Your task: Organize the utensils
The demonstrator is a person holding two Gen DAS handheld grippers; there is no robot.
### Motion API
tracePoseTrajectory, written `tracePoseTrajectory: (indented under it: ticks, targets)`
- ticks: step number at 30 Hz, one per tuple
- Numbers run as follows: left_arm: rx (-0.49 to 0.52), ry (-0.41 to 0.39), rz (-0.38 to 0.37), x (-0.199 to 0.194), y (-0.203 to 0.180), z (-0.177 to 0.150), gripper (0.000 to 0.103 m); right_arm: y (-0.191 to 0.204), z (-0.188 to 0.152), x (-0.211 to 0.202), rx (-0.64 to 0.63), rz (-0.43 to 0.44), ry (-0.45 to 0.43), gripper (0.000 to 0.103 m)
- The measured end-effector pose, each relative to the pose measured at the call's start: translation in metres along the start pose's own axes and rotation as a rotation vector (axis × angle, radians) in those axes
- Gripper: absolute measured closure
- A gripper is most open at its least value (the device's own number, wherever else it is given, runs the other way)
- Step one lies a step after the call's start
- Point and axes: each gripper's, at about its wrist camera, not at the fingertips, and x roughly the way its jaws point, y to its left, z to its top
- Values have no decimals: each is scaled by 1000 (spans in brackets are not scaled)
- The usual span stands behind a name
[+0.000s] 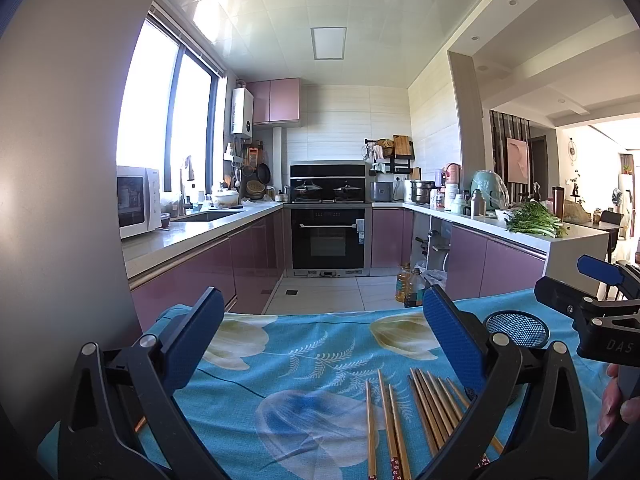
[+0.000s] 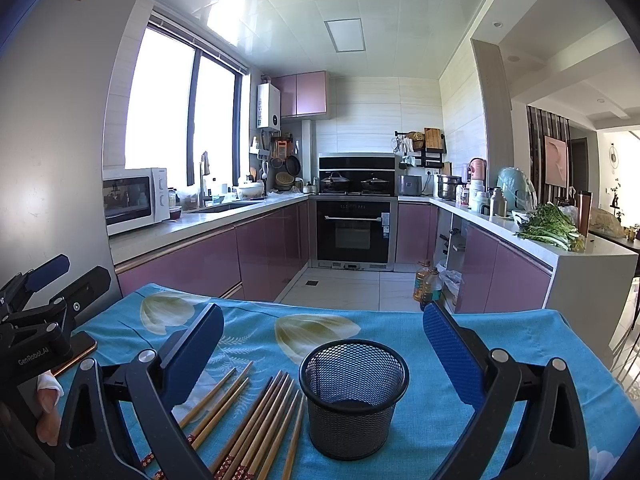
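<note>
My left gripper (image 1: 324, 334) hangs over the tablecloth (image 1: 304, 360) with its blue-padded fingers spread wide and nothing between them. My right gripper (image 2: 324, 344) stands likewise: fingers wide apart, empty, framing the mesh holder (image 2: 354, 398).

Chopsticks (image 2: 256, 420): a loose set of wooden sticks, light brown, lying flat on the cloth near its near edge. They fan slightly, not bundled. Several carry dark red ends with small pale dots, pointing toward me. In the right wrist view they lie just left of the holder; the nearest stick is beside its base, and whether it touches I cannot tell. In the left wrist view the chopsticks (image 1: 416, 420) fall into two groups, a few apart on the left and a tighter batch passing under my right-hand finger.

Mesh holder: black wire-mesh cup, round, upright, wider at the rim than the base, empty inside as far as I can see. It stands toward the middle of the cloth.

Tablecloth: turquoise, printed with pale tulips and fern sprigs, reaching to the far edge.
</note>
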Motion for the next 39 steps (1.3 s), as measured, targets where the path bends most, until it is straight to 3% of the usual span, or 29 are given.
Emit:
tracePoseTrajectory:
  ticks: [39]
  targets:
    - [1, 20, -9, 5, -2, -5, 5, -2, 2, 2, -3, 21, 26, 6]
